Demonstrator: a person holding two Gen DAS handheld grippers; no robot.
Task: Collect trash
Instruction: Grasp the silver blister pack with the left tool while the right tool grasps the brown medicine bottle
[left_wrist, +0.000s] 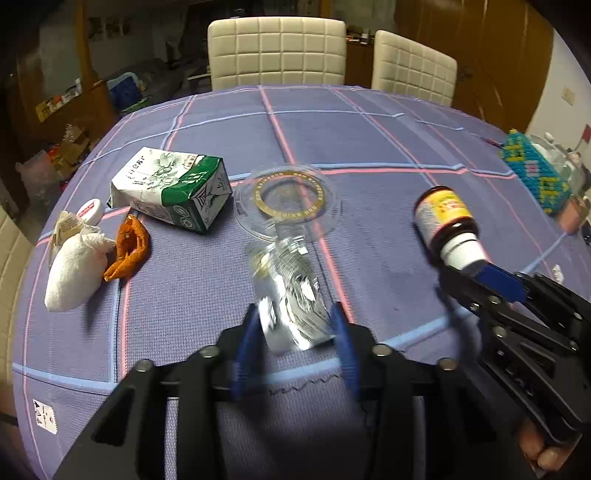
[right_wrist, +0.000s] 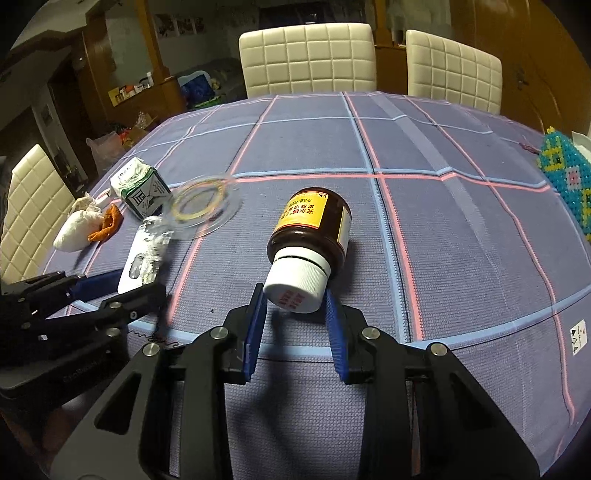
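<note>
Blue pads of our left gripper (left_wrist: 295, 325) sit on either side of a crumpled silver wrapper (left_wrist: 291, 295); the picture is blurred there, so we cannot tell if they actually press on it. Our right gripper (right_wrist: 295, 299) is clamped on the white cap (right_wrist: 295, 290) of a brown bottle (right_wrist: 312, 225) with a yellow label. That bottle hangs tilted from the jaws, its base pointing away from us over the table.

Just past the wrapper we see a clear plastic lid (left_wrist: 286, 201) with a gold ring printed on it. Left of it lies a green and white carton (left_wrist: 171, 188) on its side. Further left, close together: an orange peel (left_wrist: 129, 247), a white wad of tissue (left_wrist: 75, 269) and a small white cap with red print (left_wrist: 90, 210).

Everything rests on a purple tablecloth (right_wrist: 461, 240) with pink and light blue lines. At the right edge of the table is a beaded blue and yellow thing (right_wrist: 570, 177). Two cream padded chairs (right_wrist: 308, 59) stand at the far side, with wooden cupboards (right_wrist: 535, 55) behind.
</note>
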